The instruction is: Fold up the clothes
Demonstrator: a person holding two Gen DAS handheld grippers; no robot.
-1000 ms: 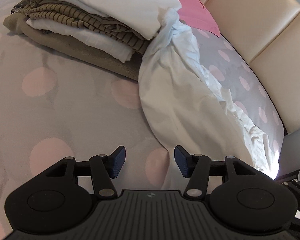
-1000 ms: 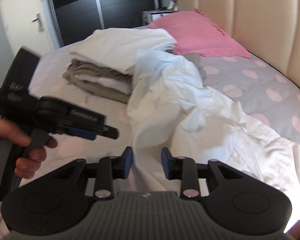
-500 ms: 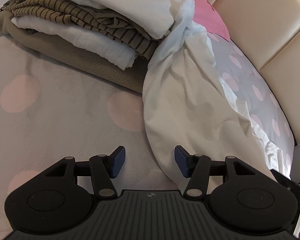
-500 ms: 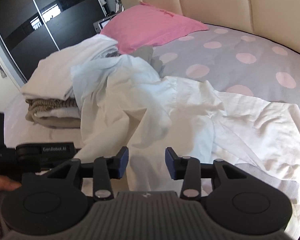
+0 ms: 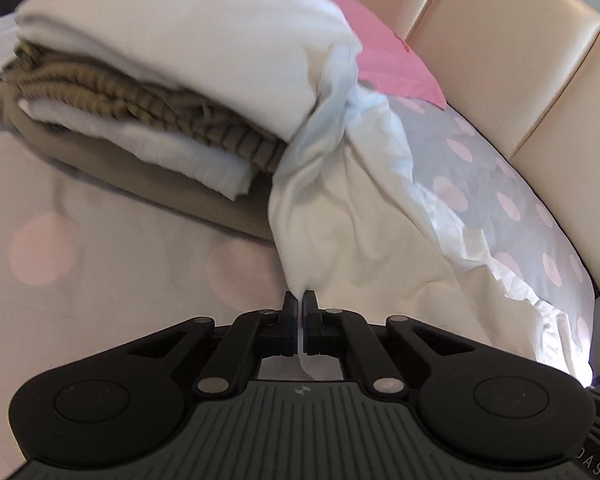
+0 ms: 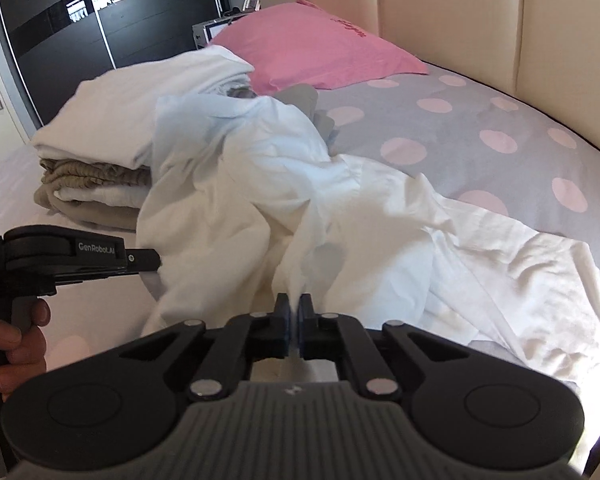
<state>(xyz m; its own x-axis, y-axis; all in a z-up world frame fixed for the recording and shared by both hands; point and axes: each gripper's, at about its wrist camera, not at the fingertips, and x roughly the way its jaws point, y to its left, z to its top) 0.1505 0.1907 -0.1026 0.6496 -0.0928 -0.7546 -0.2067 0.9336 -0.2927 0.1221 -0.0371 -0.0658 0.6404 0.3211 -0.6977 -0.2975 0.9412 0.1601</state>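
Left wrist: both grippers pinching white garment (image 5: 360,240) edge

Your right gripper (image 6: 295,312) is closing its jaws on a raised fold of the white garment (image 6: 340,216), with the cloth pinched between the pads. That garment lies crumpled across the dotted bedspread (image 6: 480,128). Left of the garment, touching its edge, sits the stack of folded clothes (image 6: 100,160), white on top, striped olive and beige below. Beyond the garment lies the pink pillow (image 6: 320,56), against the cream headboard (image 6: 500,20). Your left gripper (image 6: 156,260) meets the garment's left edge, side-on, your hand (image 6: 16,336) around its handle.
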